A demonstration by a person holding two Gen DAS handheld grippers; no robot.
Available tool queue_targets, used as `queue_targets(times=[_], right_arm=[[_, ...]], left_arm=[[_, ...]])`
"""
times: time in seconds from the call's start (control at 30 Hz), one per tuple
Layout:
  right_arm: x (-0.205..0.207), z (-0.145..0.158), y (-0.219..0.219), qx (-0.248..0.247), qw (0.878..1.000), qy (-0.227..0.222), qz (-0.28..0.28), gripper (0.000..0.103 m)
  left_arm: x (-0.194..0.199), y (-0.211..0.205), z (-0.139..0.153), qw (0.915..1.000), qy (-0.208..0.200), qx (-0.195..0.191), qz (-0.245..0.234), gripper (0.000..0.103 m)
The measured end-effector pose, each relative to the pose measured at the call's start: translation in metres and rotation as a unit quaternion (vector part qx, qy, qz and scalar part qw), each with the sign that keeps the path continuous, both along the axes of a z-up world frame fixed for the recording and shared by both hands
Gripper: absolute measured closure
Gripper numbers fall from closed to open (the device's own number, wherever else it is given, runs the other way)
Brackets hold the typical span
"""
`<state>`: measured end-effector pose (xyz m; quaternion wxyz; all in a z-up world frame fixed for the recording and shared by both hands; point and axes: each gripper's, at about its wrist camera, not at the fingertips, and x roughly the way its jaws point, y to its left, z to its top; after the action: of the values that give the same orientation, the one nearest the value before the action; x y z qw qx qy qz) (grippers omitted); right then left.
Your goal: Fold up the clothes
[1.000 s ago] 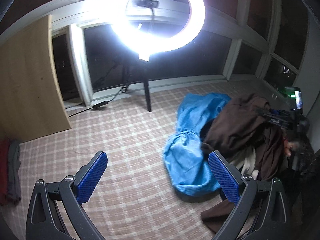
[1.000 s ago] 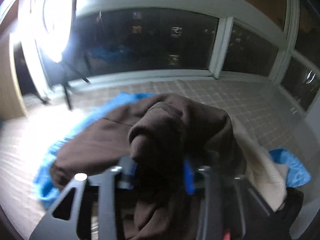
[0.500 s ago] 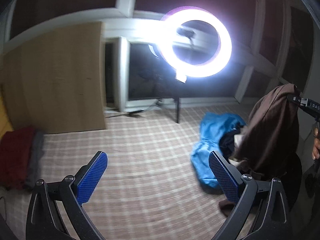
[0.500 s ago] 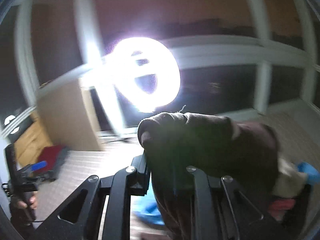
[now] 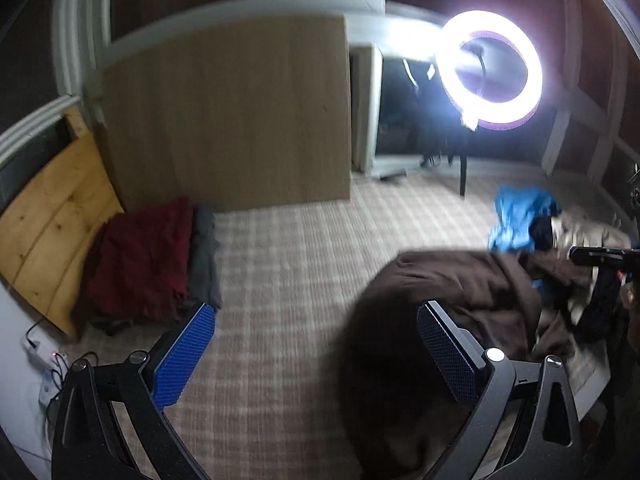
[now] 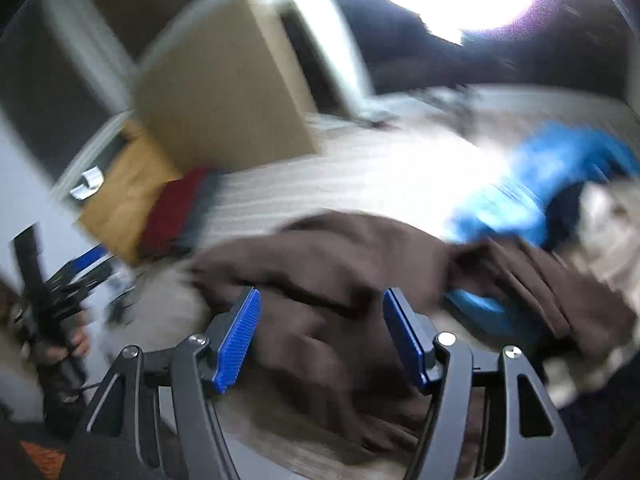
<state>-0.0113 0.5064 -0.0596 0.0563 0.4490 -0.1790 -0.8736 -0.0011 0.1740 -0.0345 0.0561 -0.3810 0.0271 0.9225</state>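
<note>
A brown garment point(image 5: 452, 292) lies crumpled on the checked floor mat point(image 5: 280, 288), in front of the pile it came from. My left gripper point(image 5: 316, 354) is open and empty, hovering above the mat at the garment's left edge. My right gripper point(image 6: 320, 340) is open over the brown garment point(image 6: 328, 264), with nothing between its pads; the view is blurred. The right gripper also shows at the right edge of the left wrist view point(image 5: 600, 256).
A blue garment point(image 5: 520, 220) and beige clothes point(image 5: 588, 236) lie in a pile at the right. A dark red cloth point(image 5: 140, 256) and a grey one point(image 5: 204, 256) lie at the left by wooden boards point(image 5: 228, 112). A ring light point(image 5: 490, 76) stands behind.
My right gripper, which held the brown garment up in the air, has lowered it to the mat and opened. My left gripper has swung to the left, staying open.
</note>
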Motion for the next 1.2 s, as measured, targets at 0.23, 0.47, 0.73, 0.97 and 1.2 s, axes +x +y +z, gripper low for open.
queue_targets(times=[0.23, 0.47, 0.73, 0.97, 1.2], right_arm=[[-0.011, -0.069, 0.008, 0.013, 0.998, -0.061, -0.028, 0.04], [0.001, -0.077, -0.001, -0.056, 0.998, -0.04, 0.001, 0.095], [0.151, -0.028, 0.091, 0.066, 0.983, -0.072, -0.156, 0.096], [0.148, -0.042, 0.105, 0.089, 0.974, -0.098, -0.183, 0.035], [0.118, -0.061, 0.097, 0.086, 0.982, -0.111, -0.129, 0.059]], left_arm=[[-0.034, 0.047, -0.039, 0.995, -0.054, -0.012, -0.084, 0.001], [-0.045, 0.061, -0.032, 0.9919, -0.045, -0.037, -0.113, 0.001], [-0.053, 0.051, -0.029, 0.9897, -0.052, -0.031, -0.13, 0.001], [-0.052, 0.101, -0.064, 0.9717, -0.103, -0.037, -0.209, 0.001], [-0.055, 0.125, -0.119, 0.9537, -0.177, -0.058, -0.236, 0.042]])
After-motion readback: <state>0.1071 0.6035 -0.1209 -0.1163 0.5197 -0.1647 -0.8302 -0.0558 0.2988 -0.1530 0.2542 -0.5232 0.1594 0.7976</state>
